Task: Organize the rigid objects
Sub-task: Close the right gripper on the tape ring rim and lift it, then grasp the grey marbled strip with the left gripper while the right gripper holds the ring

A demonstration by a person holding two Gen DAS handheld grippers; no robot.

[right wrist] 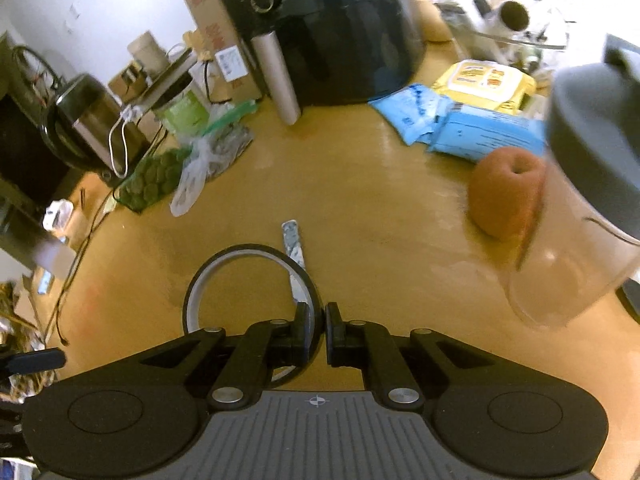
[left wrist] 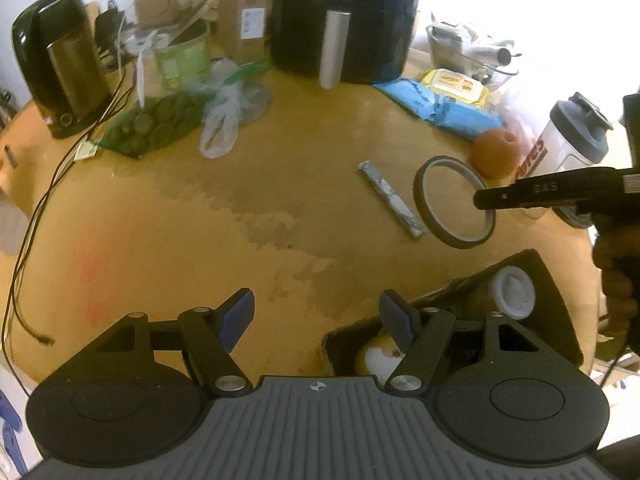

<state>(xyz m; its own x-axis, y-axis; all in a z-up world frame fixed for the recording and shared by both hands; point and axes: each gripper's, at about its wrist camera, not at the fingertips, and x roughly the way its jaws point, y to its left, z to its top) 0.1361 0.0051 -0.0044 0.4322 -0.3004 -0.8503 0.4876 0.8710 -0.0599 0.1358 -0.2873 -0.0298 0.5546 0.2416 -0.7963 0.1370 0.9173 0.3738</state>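
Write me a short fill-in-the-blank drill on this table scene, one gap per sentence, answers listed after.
1. The right gripper is shut on the rim of a ring-shaped roll of ____.
2. The left gripper holds nothing; its jaws stand ____.
3. The round orange-brown fruit sits beside a clear shaker bottle with a ____ lid.
4. The dark box beside the left gripper holds a container with a ____ cap.

Missing words: tape; open; grey; white
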